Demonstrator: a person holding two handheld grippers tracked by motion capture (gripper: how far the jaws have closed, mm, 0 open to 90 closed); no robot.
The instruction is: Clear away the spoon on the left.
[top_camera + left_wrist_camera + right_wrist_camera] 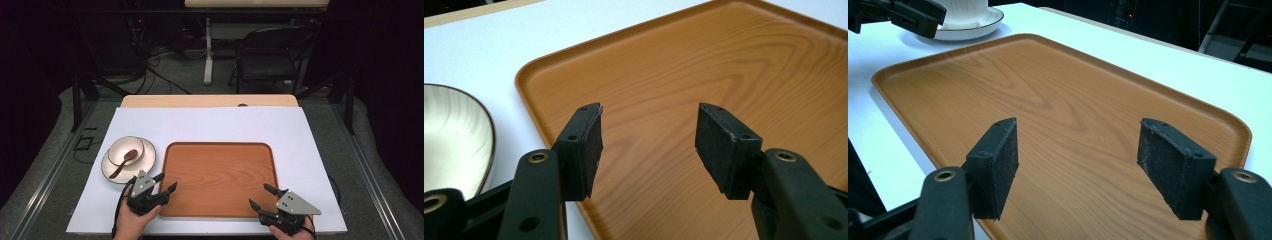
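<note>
A brown wooden tray (218,177) lies in the middle of the white table top, with nothing on it. Left of it a cream bowl (126,150) sits on a plate (145,159) with a wooden spoon (123,163) leaning in it. My left gripper (165,182) hovers at the tray's near left corner, jaws wide open and nothing between them (649,145). At the tray's near right corner my right gripper (262,196) is open too, pointing across the tray (1078,160). The plate's rim (454,145) shows left of the left jaws.
The white sheet (210,120) covers a light wooden table (210,101). Beyond the table stand a black folding chair (270,55) and a desk leg (208,55). Bare white surface lies behind and to the right of the tray.
</note>
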